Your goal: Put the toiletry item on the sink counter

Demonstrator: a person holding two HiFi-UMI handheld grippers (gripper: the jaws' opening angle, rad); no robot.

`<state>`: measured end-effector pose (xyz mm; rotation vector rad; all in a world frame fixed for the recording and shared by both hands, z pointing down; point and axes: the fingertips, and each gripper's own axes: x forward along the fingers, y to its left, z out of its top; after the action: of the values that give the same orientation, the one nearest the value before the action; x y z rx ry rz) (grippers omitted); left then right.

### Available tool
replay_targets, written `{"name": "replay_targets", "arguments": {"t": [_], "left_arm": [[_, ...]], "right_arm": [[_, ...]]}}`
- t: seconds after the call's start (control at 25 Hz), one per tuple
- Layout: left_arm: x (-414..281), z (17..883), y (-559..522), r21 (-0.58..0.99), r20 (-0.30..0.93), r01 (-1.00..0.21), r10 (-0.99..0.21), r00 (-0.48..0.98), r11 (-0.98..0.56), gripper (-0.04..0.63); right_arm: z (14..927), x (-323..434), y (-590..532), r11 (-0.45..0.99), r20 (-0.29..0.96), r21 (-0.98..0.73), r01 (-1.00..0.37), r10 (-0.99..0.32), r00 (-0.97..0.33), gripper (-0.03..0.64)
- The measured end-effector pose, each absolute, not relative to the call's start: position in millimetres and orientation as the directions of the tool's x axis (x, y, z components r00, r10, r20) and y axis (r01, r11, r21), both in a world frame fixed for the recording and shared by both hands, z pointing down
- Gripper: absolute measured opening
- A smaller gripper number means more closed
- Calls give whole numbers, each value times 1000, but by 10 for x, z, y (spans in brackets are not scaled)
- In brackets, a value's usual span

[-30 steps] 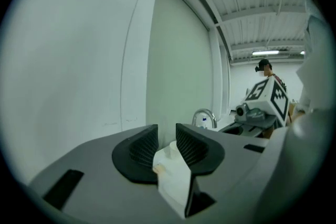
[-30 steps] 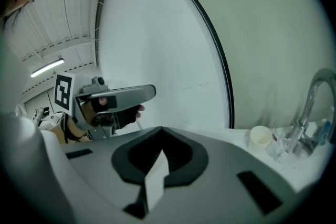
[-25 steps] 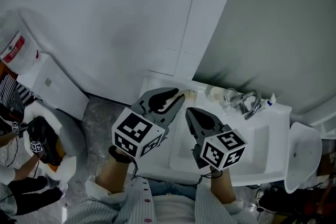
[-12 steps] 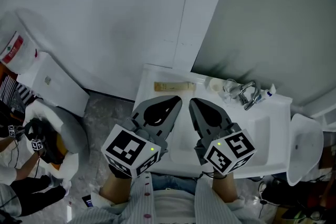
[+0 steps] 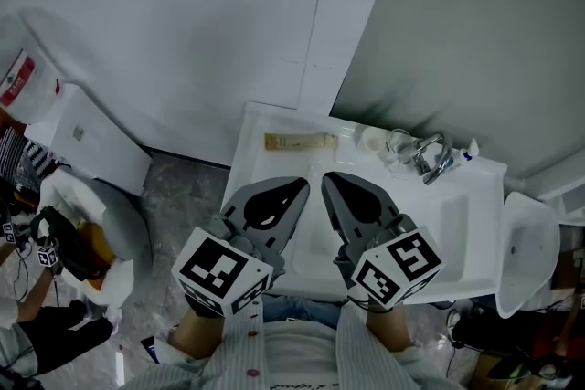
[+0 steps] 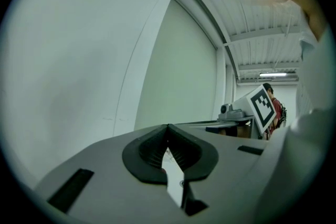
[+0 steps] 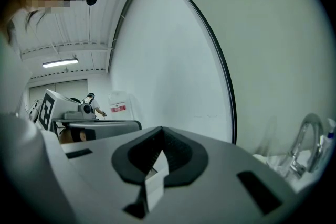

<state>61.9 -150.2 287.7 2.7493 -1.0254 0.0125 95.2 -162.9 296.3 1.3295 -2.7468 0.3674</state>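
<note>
Jaws clenched tight on nothing, the left gripper [image 5: 296, 188] and right gripper [image 5: 333, 181] hover side by side over the sink counter [image 5: 250, 140], apart from the toiletry tube [image 5: 300, 142] lying there.

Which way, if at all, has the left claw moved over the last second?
Yes. The left claw has drawn back toward the person, away from the tube lying on the sink counter; the tube is now fully uncovered.

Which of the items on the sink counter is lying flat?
The long tan tube, lying flat and alone at the white sink counter's back left. The white cup, clear glass and small blue-tipped bottle crowd round the chrome tap.
</note>
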Motion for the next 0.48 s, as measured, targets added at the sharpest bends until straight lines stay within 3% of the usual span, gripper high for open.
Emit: {"name": "replay_targets", "arguments": {"t": [0.48], "left_arm": [[623,2928,-1505,201,94,-645,-640,762,-738,17]], "right_arm": [[3020,941,-1630,606,177,-200,-770,-751,-637,9]]}}
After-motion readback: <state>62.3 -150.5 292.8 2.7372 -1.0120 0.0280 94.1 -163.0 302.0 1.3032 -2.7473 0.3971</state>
